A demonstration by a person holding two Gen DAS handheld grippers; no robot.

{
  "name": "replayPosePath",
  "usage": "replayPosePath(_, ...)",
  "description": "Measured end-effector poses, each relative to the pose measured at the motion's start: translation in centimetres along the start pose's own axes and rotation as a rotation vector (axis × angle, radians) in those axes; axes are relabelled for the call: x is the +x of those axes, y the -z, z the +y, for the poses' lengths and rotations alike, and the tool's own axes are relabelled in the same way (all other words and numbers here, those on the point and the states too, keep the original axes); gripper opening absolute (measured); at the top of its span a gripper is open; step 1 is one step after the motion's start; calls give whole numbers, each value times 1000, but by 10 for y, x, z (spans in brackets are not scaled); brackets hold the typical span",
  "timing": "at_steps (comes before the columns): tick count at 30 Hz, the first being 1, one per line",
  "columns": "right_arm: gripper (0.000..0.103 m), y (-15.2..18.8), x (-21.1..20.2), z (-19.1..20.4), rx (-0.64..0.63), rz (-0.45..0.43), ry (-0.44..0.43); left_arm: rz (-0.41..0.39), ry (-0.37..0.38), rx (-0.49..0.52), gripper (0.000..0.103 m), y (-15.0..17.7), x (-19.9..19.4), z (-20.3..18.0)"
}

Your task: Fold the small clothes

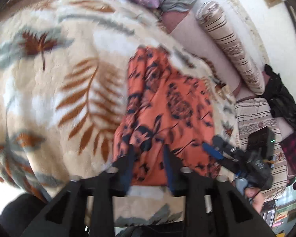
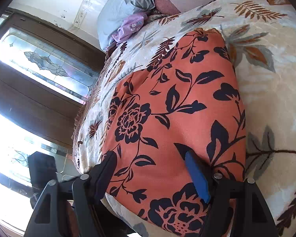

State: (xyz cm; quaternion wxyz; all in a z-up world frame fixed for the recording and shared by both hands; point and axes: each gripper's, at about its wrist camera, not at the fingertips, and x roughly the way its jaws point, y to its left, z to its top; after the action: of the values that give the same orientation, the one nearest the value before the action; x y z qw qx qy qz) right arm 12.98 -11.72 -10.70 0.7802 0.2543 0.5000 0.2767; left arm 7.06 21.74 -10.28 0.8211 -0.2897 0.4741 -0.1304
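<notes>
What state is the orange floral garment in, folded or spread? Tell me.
Spread, as far as shown. The orange floral garment lies in one smooth layer on the leaf-print blanket; no fold line shows, though its near end is cut off.

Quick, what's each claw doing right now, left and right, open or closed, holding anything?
Left claw: open, fingers apart over the orange floral garment, gripping nothing as far as the blurred view shows.
Right claw: open wide over the same garment, holding nothing.

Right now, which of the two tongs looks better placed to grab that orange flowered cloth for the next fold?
Probably the right tongs: they are open and straddle the near edge of the orange flowered cloth. The left tongs also hover over it, but their view is blurred.
</notes>
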Motion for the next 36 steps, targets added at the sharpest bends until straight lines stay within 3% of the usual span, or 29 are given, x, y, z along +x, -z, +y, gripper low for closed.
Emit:
replayPosePath(1,75,0,0,0,6,1,-4,-35,10,23,67,-10,-4,-6)
replayPosePath(2,75,0,0,0,8,3,-4,-67,10,49,70,-21,-4,-9)
replayPosePath(4,75,-1,1,2,2,11,1,-63,-20,86,71,-49,14,-14)
replayPosePath(7,75,-2,1,1,2,23,-7,24,-9,2,69,-91,59,-1)
replayPosePath(8,75,-3,1,1,4,28,-12,34,-1,-26,63,-104,74,3)
replayPosePath(10,75,-3,1,-1,8,35,-24,80,-64,-26,15,-120,100,10)
replayPosePath(11,75,-4,1,-2,6,38,-30,102,-50,-56,15,-122,116,18)
replayPosePath(13,75,-5,2,-3,1,44,-41,99,55,-200,15,-122,126,45)
replayPosePath(15,75,-6,3,-4,8,48,-46,62,91,-213,15,-117,115,47)
replayPosePath(18,75,-5,3,-4,2,52,-50,20,52,-110,20,-112,97,25)
replayPosePath(19,75,-4,3,-5,-3,48,-54,-13,30,-60,28,-111,96,21)
replayPosePath(20,75,-3,3,-5,-3,42,-59,7,-38,-46,29,-110,107,25)
replayPosePath(21,75,-2,3,-6,0,35,-65,45,-29,-89,29,-110,117,35)
replayPosePath(23,75,-2,3,-6,4,35,-62,37,19,-151,29,-115,107,40)
replayPosePath(26,75,-4,3,-7,27,45,-62,13,-12,-130,31,-111,83,23)
replayPosePath(28,75,-5,2,-8,36,43,-68,-9,25,-60,59,-97,58,8)
replayPosePath(30,75,-4,2,-9,32,35,-72,-73,9,-6,68,-71,31,-3)
replayPosePath(31,75,-3,2,-9,27,32,-72,-62,-36,15,66,-56,29,-5)
replayPosePath(32,75,-3,1,-9,25,31,-71,-12,-81,16,55,-45,36,-1)
replayPosePath(33,75,-3,1,-9,25,30,-70,74,-119,-2,16,-33,53,9)
replayPosePath(34,75,-3,1,-9,30,30,-69,90,-98,-49,22,-24,63,22)
replayPosePath(36,75,-3,-1,-10,51,35,-72,44,-60,-88,23,-24,51,26)
